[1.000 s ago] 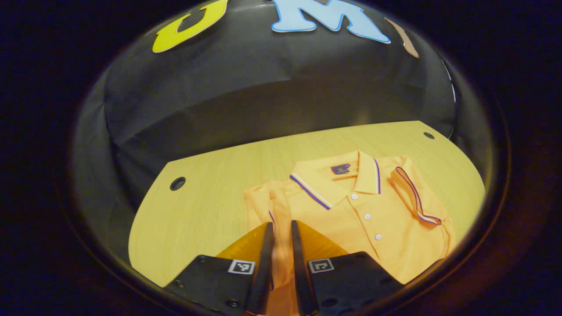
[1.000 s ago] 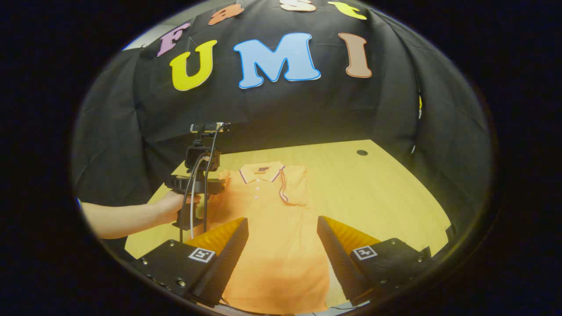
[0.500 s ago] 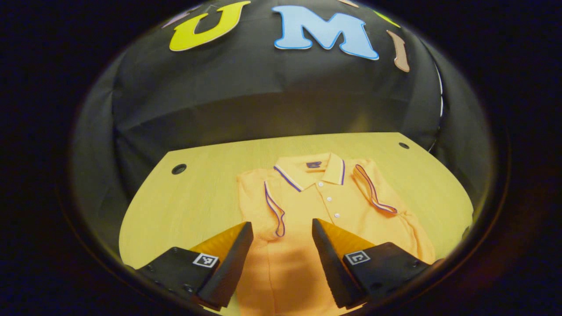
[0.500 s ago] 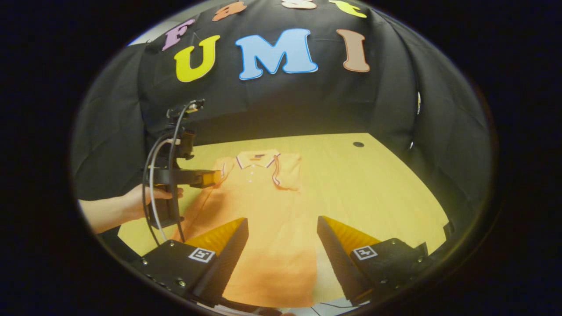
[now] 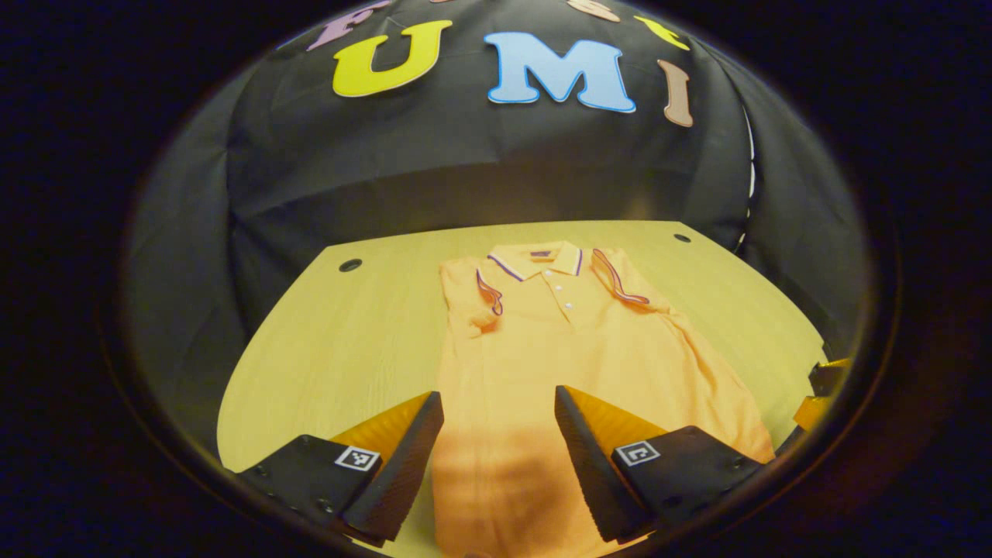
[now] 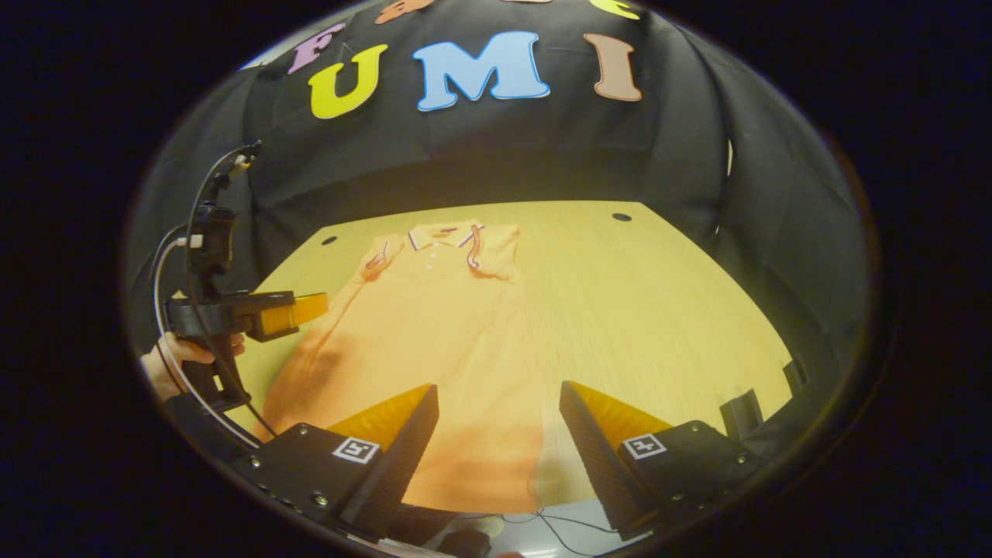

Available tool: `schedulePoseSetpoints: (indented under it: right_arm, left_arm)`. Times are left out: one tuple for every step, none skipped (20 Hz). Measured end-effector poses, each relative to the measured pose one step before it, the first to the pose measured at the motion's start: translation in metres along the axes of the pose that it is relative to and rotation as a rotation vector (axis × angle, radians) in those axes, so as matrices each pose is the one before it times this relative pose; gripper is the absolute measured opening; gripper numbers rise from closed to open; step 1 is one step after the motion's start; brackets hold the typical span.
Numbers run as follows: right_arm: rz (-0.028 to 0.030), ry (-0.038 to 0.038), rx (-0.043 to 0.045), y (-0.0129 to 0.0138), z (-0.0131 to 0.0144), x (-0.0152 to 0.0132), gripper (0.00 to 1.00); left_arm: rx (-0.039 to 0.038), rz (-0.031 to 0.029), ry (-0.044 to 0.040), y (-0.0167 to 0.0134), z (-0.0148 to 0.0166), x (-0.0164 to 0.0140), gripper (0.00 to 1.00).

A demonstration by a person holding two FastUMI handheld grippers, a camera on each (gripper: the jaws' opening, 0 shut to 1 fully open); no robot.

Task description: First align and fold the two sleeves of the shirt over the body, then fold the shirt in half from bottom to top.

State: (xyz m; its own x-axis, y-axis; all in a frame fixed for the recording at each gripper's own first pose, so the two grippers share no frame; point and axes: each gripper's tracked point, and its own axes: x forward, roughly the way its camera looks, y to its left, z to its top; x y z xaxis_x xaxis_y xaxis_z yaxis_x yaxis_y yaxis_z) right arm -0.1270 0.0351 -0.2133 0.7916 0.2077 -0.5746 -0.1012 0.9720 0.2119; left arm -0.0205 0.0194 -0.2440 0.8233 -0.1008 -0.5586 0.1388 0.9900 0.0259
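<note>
The orange shirt (image 5: 573, 349) lies flat on the wooden table (image 5: 356, 341), with its collar (image 5: 535, 260) at the far end, near the black cloth wall (image 5: 465, 170). The collar has thin dark and white stripes along its edge. Small white buttons (image 5: 559, 295) run down from the collar.

Both short sleeves are folded in over the front of the shirt. The sleeve on the left side of the left gripper view (image 5: 484, 298) makes a small flap beside the buttons. The other sleeve (image 5: 620, 283) lies slanted on the other side of the collar. Each sleeve has a striped edge. The bottom of the shirt is flat and close to the near edge of the table.

The left gripper (image 5: 496, 457) hangs over the bottom part of the shirt. Its two fingers are spread wide apart and hold nothing. You can see shirt cloth between them.

The right gripper (image 6: 496, 457) is over the bottom edge of the shirt too, a bit to the side. Its fingers are also spread wide and hold nothing.

In the right gripper view, a hand (image 6: 174, 356) holds the left gripper up above the table, near the shirt's side edge.

The table has small round dark holes (image 5: 350, 265) near its far corners.
</note>
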Motion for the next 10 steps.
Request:
schedulePoseSetpoints:
  right_arm:
    - [-0.00083,0.01197,-0.00080,-0.00102,-0.00750,0.00022,0.98]
    - [-0.00099,0.01447,0.00009,-0.00135,-0.00808,0.00038,0.98]
    - [-0.00216,0.01464,0.00257,-0.00127,-0.00775,0.00017,0.98]
    - [-0.00140,0.01254,0.00256,-0.00069,-0.00727,0.00042,0.98]
    - [-0.00035,0.01485,0.00206,-0.00029,-0.00719,0.00041,0.98]
    - [0.00079,0.01332,0.00247,-0.00007,-0.00716,-0.00021,0.98]
    - [-0.00066,0.01141,-0.00037,-0.00075,-0.00674,-0.00075,0.98]
    - [-0.00016,0.01137,-0.00321,0.00015,-0.00607,-0.00002,0.98]
    - [-0.00162,0.00883,-0.00425,0.00005,-0.00534,-0.00032,0.98]
    - [-0.00307,0.00868,-0.00588,0.00010,-0.00475,0.00073,0.98]
  left_arm:
    - [-0.00347,-0.00110,0.00328,-0.00005,-0.00959,-0.01171,0.95]
    - [-0.00386,-0.00243,0.00420,-0.00055,-0.00914,-0.01034,0.95]
    - [-0.00443,-0.00334,0.00380,-0.00051,-0.00947,-0.00964,0.95]
    - [-0.00102,-0.00548,0.00264,-0.00090,-0.00949,-0.01070,0.95]
    - [0.00289,-0.00418,0.00695,0.00046,-0.01077,-0.00934,0.95]
    - [0.00582,0.00009,0.00568,0.00043,-0.01095,-0.00813,0.95]
    - [0.00558,-0.00055,0.00023,0.00083,-0.00952,-0.00590,0.95]
    - [0.00414,-0.00410,0.00070,0.00024,-0.00908,-0.00743,0.95]
    - [0.00306,-0.00413,-0.00422,-0.00041,-0.00763,-0.00460,0.96]
    - [0.00368,-0.00363,-0.00034,0.00016,-0.00893,-0.00655,0.95]
